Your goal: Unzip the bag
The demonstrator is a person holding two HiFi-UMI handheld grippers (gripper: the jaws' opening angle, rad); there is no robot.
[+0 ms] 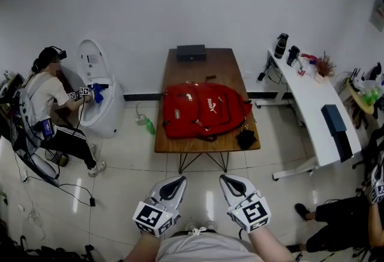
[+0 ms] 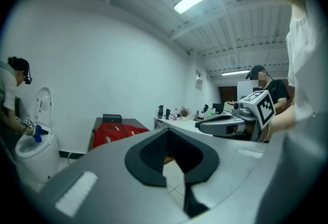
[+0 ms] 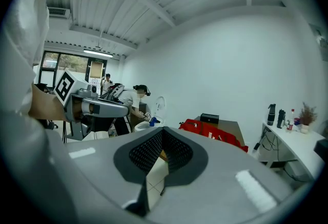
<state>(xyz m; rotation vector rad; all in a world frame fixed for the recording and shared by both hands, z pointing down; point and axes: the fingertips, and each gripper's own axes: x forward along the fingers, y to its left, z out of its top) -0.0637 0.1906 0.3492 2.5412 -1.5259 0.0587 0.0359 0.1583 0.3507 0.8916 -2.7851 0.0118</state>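
I stand back from the wooden table (image 1: 225,66), and the red bag (image 1: 204,110) lies flat on it, well apart from me. The bag looks shut. I see small shiny bits on its front that may be zip pulls, but they are too small to tell from here.

My left gripper (image 1: 172,186) and my right gripper (image 1: 231,184) are both low and close to my body, side by side, and they point toward the table. In the left gripper view the two jaws are pressed together at the tips, and nothing is between them (image 2: 168,133). In the right gripper view it is the same: the jaws meet at the tips and hold nothing (image 3: 162,131). Both views show the bag far off on the table, past the tips.

So I think I am at the very start. The unzipping has not begun, and I have not touched the bag. The step now is to get to it.

Next I think I need to step up to the table and bring both grippers over the bag. I must spread the jaws first, or they cannot pinch anything. Then I think one gripper should hold the bag steady near the zip, and the other should pinch the little pull. The pull is small, so I need to look close and go slow. A black thing (image 1: 246,138) sits at the near corner of the table, right by the bag, and I should not bump it.
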